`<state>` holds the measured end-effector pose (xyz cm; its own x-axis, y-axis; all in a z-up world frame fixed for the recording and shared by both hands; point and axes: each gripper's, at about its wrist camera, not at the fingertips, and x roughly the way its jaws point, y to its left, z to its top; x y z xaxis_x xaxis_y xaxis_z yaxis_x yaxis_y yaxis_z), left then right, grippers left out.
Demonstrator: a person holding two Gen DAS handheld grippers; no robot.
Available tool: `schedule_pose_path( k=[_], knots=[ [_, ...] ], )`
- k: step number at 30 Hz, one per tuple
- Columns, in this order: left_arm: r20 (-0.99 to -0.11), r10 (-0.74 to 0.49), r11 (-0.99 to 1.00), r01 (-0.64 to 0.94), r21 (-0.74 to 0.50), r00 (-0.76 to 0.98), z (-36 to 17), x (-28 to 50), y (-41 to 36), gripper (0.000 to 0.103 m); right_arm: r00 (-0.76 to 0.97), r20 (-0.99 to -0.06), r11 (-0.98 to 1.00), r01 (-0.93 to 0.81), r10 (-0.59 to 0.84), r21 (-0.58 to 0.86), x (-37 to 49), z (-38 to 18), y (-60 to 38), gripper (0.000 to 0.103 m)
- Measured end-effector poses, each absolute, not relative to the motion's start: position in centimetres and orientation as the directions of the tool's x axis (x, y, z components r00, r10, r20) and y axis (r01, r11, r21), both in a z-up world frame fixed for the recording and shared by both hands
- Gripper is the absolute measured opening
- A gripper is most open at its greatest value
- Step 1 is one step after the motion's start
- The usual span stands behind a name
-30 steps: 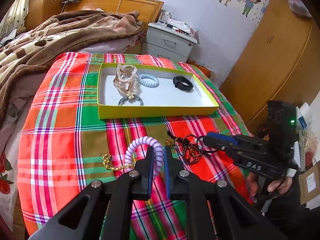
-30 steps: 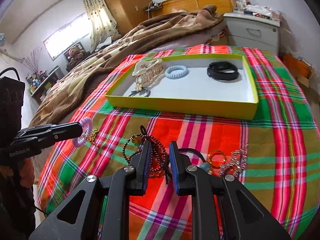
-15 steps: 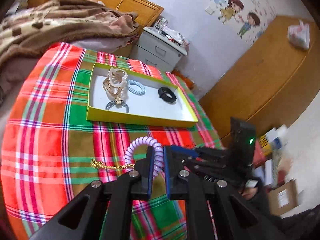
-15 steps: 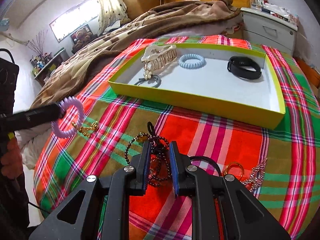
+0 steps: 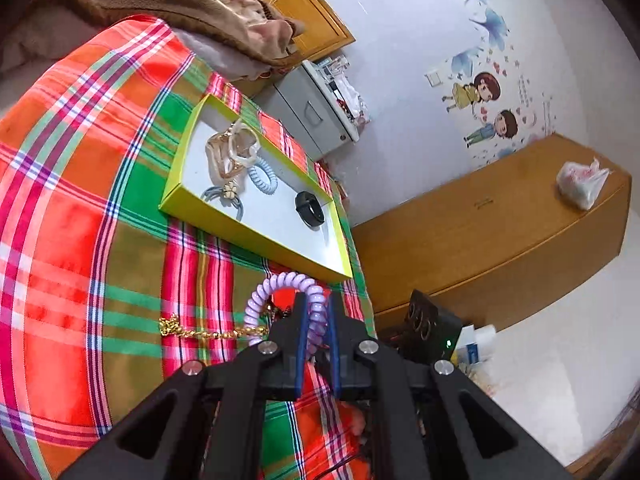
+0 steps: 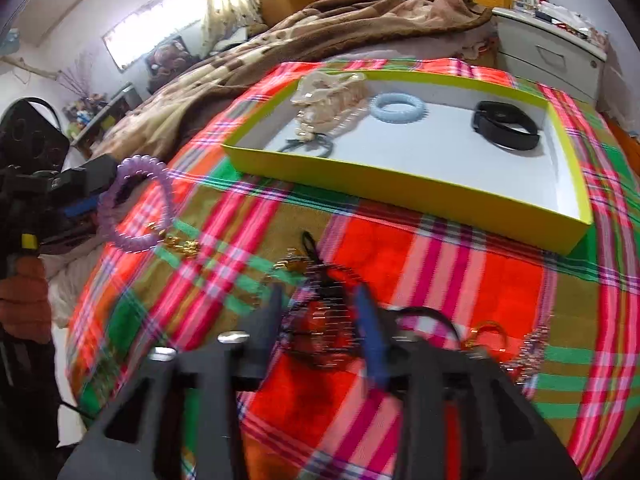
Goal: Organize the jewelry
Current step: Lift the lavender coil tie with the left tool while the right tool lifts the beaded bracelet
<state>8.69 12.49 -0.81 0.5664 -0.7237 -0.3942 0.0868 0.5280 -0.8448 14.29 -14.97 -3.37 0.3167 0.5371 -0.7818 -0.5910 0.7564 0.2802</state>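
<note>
Plaid bedspread (image 6: 460, 264): right gripper (image 6: 320, 312) has just spread its jaws over the bead necklace (image 6: 320, 300), grip pending; left gripper (image 5: 316, 320) clenches the purple hair tie (image 5: 280, 292) near the tray (image 5: 256, 240) front edge.

Black tool (image 5: 316, 320) arms, blue pads (image 5: 303, 328), silver screws (image 5: 268, 347)

2 fisheye wrist views. The left wrist view is rolled steeply, set low and close over the plaid bedspread (image 5: 80, 208), aimed toward the wall and wooden cabinet (image 5: 500, 232). The right wrist view is pitched down at the bedspread, facing the window (image 6: 152, 36). The yellow tray (image 5: 256, 246) (image 6: 400, 186) is shared by both.
</note>
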Motion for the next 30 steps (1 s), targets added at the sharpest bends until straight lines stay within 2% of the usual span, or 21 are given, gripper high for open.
schedule_pose_path(
  k=[3,8,10,14,17,30],
  knots=[
    [-0.437,-0.698,0.527,-0.005,-0.85,0.567,-2.2,8.8,13.5,0.01,0.335,-0.795,0.762,-0.605,0.506,0.23,13.7,-3.3,-14.3,0.053],
    [-0.407,-0.707,0.5,0.002,-0.866,0.578,-2.3,8.5,13.5,0.01,0.347,-0.802,0.77,-0.604,0.486,0.205,13.7,-3.3,-14.1,0.053],
    [-0.382,-0.722,0.49,0.037,-0.871,0.577,-1.6,8.6,13.1,0.01,0.362,-0.808,0.78,-0.599,0.465,0.181,13.7,-3.2,-14.0,0.053],
    [-0.268,-0.749,0.407,0.102,-0.908,0.605,-0.9,8.7,13.7,0.01,0.381,-0.809,0.802,-0.571,0.447,0.175,14.0,-3.3,-14.3,0.053],
    [-0.357,-0.722,0.45,0.01,-0.893,0.592,-2.6,9.0,14.2,0.01,0.394,-0.812,0.81,-0.565,0.43,0.155,13.9,-3.1,-14.4,0.053],
    [-0.399,-0.716,0.522,0.06,-0.851,0.573,-1.4,9.2,12.5,0.01,0.405,-0.831,0.818,-0.566,0.382,0.1,14.2,-3.3,-13.5,0.053]
  ],
)
